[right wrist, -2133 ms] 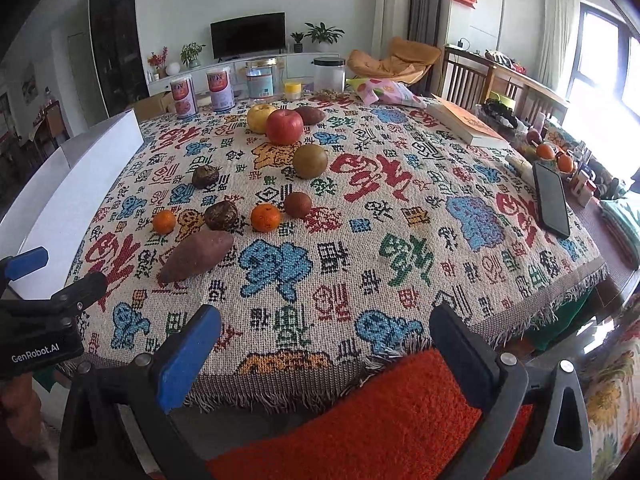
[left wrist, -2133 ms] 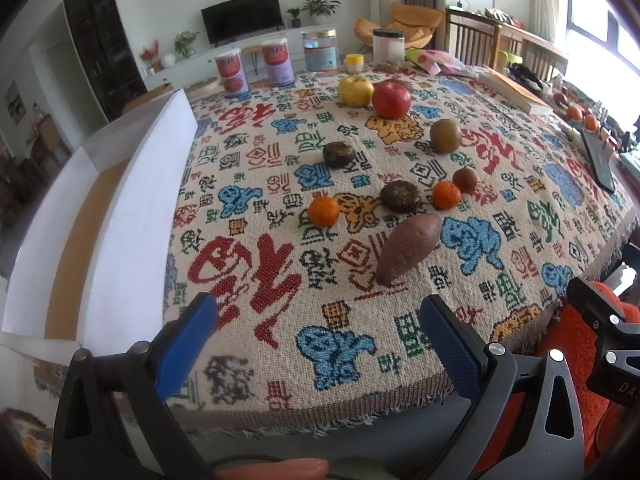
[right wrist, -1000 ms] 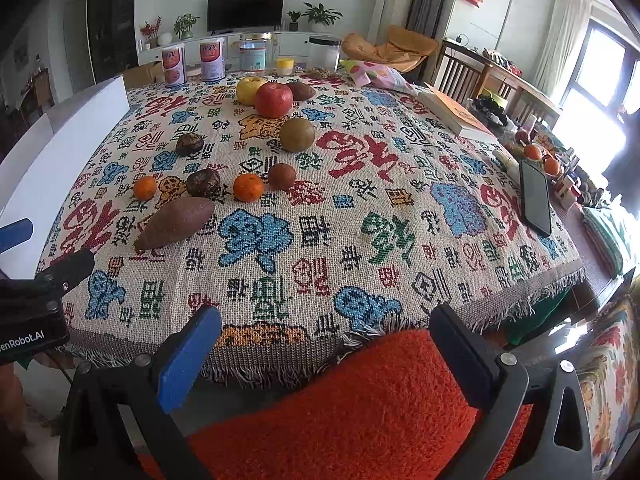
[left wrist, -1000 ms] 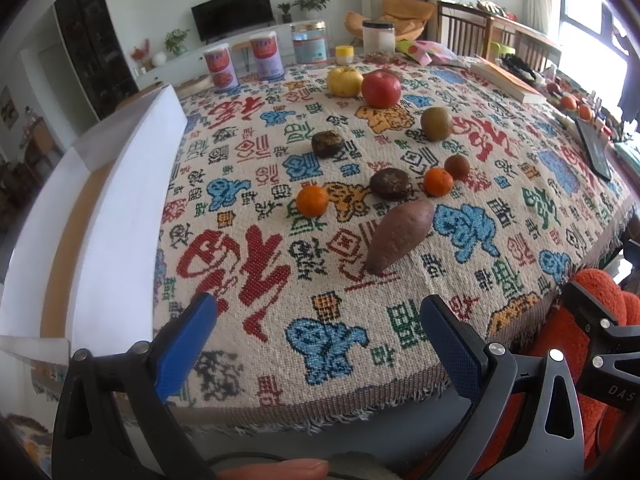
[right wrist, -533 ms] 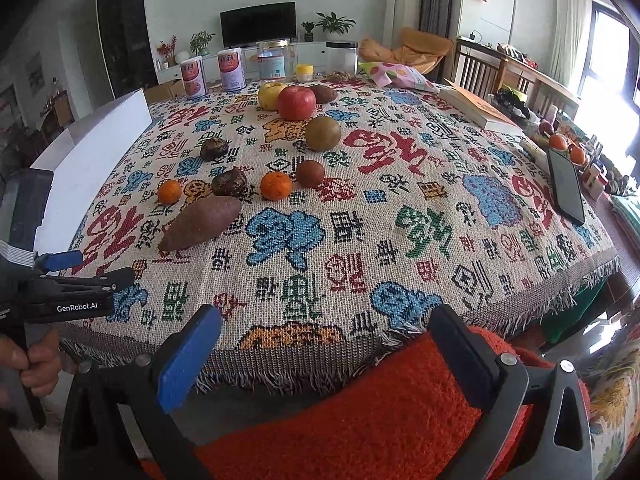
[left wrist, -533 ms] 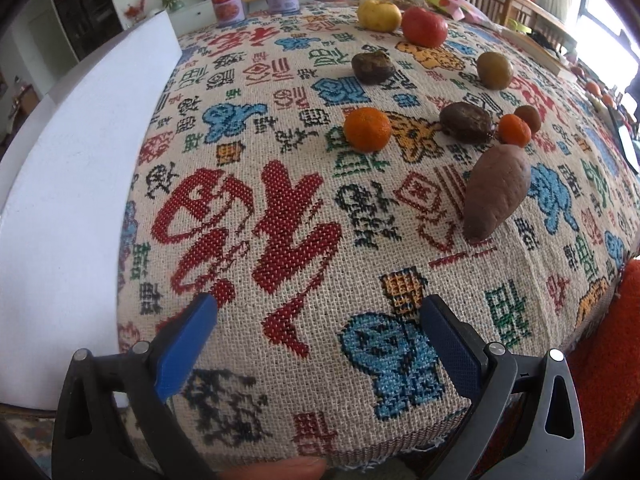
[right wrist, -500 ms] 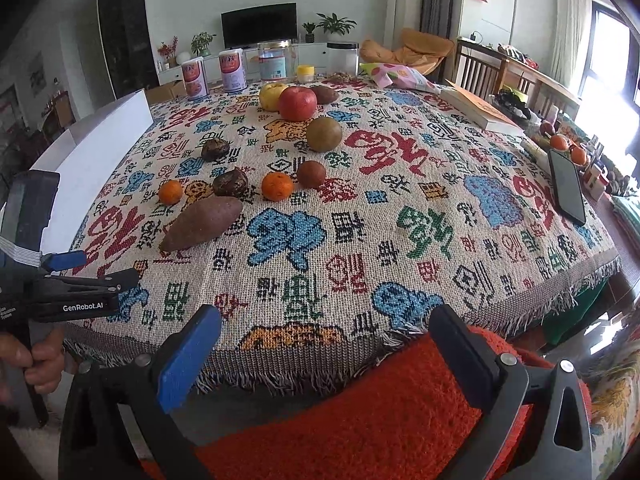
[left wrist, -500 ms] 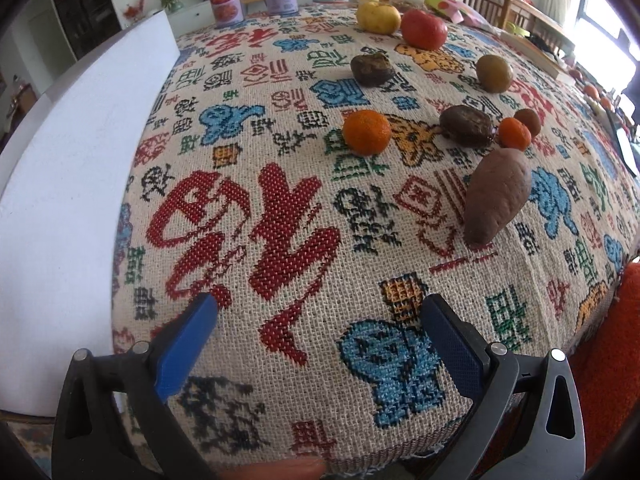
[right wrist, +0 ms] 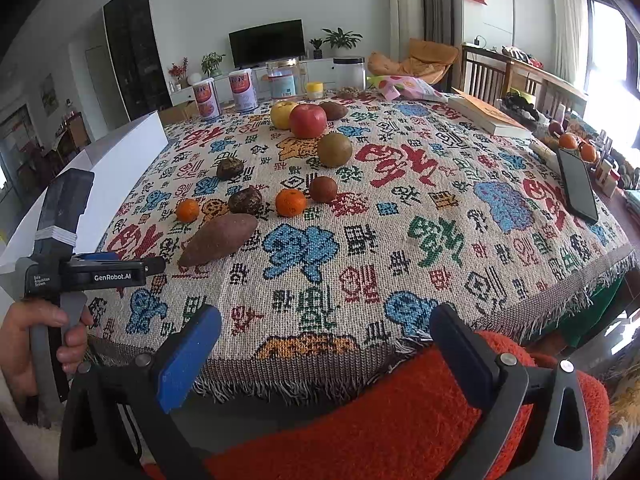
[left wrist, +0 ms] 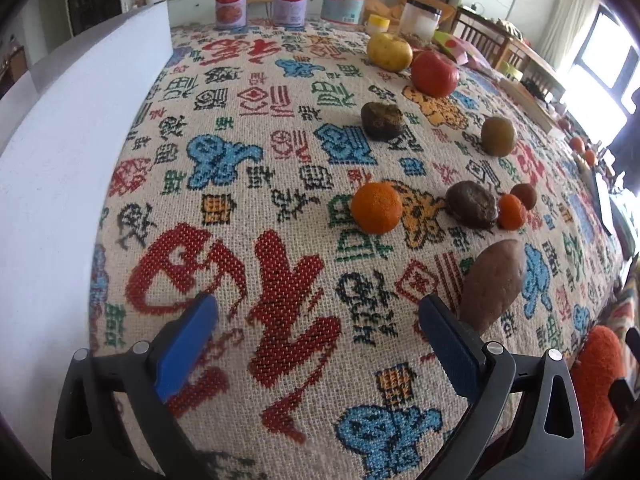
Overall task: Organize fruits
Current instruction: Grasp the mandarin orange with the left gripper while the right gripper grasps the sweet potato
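Note:
Fruits lie scattered on a patterned tablecloth (left wrist: 280,272). In the left wrist view an orange tangerine (left wrist: 377,208) sits ahead, a sweet potato (left wrist: 493,284) beside the right finger, a dark wrinkled fruit (left wrist: 472,204), a second tangerine (left wrist: 511,217), another dark fruit (left wrist: 382,121), a red apple (left wrist: 434,73) and a yellow apple (left wrist: 389,52). My left gripper (left wrist: 316,320) hovers open and empty over the cloth. My right gripper (right wrist: 326,340) is open and empty at the table's near edge, above an orange cushion (right wrist: 380,420). The right wrist view shows the sweet potato (right wrist: 219,239) and the left gripper (right wrist: 120,266).
A white box (left wrist: 60,168) borders the table's left side. Tins (left wrist: 230,2) and jars (left wrist: 345,0) stand at the far edge. A book (right wrist: 490,116) and a phone (right wrist: 578,186) lie on the right side. A hand (right wrist: 28,344) holds the left gripper's handle.
My left gripper has moved forward over the tablecloth, closer to the sweet potato and tangerine. The right gripper has stayed near the table's edge.

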